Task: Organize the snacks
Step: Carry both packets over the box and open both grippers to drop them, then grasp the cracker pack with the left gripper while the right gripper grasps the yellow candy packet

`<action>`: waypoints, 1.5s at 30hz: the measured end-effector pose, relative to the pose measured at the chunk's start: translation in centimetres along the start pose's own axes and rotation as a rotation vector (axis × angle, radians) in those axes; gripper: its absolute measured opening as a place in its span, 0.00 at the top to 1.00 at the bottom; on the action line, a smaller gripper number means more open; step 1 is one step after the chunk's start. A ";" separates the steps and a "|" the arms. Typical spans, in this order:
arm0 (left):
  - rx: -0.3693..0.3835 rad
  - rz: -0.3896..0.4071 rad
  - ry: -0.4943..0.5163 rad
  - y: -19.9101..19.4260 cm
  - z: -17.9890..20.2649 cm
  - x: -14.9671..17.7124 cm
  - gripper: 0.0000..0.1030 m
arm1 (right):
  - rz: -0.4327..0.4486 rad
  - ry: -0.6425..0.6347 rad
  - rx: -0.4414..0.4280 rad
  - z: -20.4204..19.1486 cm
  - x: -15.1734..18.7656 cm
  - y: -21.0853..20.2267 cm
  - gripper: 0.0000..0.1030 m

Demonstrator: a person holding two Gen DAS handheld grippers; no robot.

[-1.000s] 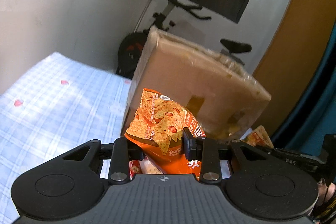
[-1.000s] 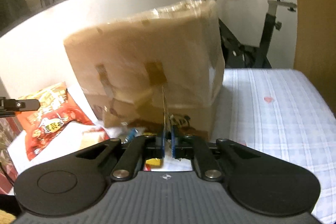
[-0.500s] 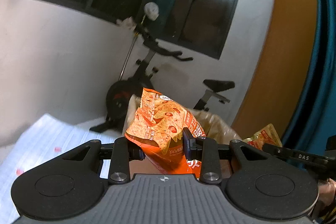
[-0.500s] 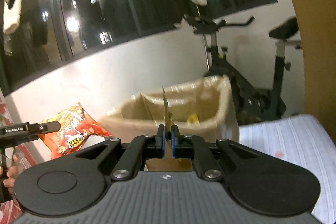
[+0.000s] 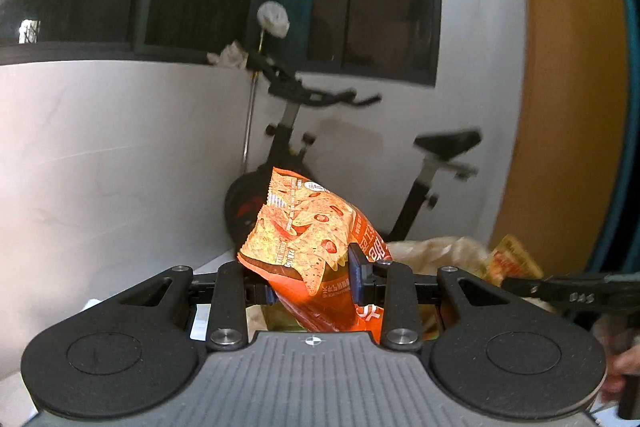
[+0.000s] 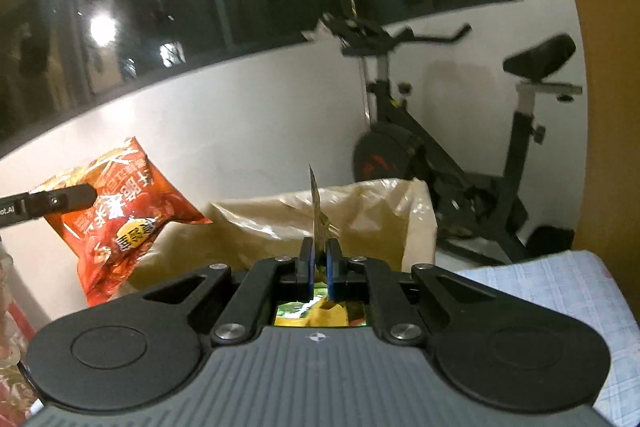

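Observation:
My left gripper [image 5: 310,281] is shut on an orange chip bag [image 5: 304,231], which stands up between its pads. The same bag [image 6: 128,211] hangs at the left of the right wrist view, with one left finger [image 6: 60,201] across it. My right gripper [image 6: 318,267] is shut on a thin yellow snack packet [image 6: 316,207], seen edge-on. In the left wrist view that packet [image 5: 514,259] shows at the right, at the tip of the right finger [image 5: 560,289]. An open cardboard box [image 6: 380,215] with a plastic liner sits just beyond and below both grippers.
An exercise bike [image 6: 448,147] stands behind the box against a white wall under dark windows. A bed with a blue checked sheet [image 6: 552,291] lies to the right. A person's hand [image 5: 624,367] shows at the lower right of the left wrist view.
Both grippers have risen with their snacks. The box, which filled the views from the side, has sunk low and its open top shows. The bed has left the left wrist view.

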State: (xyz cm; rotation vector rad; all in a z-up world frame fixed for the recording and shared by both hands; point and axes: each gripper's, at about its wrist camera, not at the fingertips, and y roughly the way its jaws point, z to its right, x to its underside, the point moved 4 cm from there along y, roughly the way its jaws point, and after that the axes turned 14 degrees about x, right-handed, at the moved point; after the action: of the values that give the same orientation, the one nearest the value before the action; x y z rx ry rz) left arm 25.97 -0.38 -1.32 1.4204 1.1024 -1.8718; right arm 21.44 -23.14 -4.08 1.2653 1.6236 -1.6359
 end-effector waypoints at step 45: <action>0.060 -0.268 -0.214 -6.4 -2.0 13.7 0.25 | -0.005 -0.044 0.076 -1.1 8.8 -6.6 0.54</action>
State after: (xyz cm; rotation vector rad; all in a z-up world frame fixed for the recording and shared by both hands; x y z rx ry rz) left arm 17.76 5.43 -12.73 1.1138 1.1835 -2.2021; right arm 12.16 -18.88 -8.33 1.2542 1.5526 -1.7317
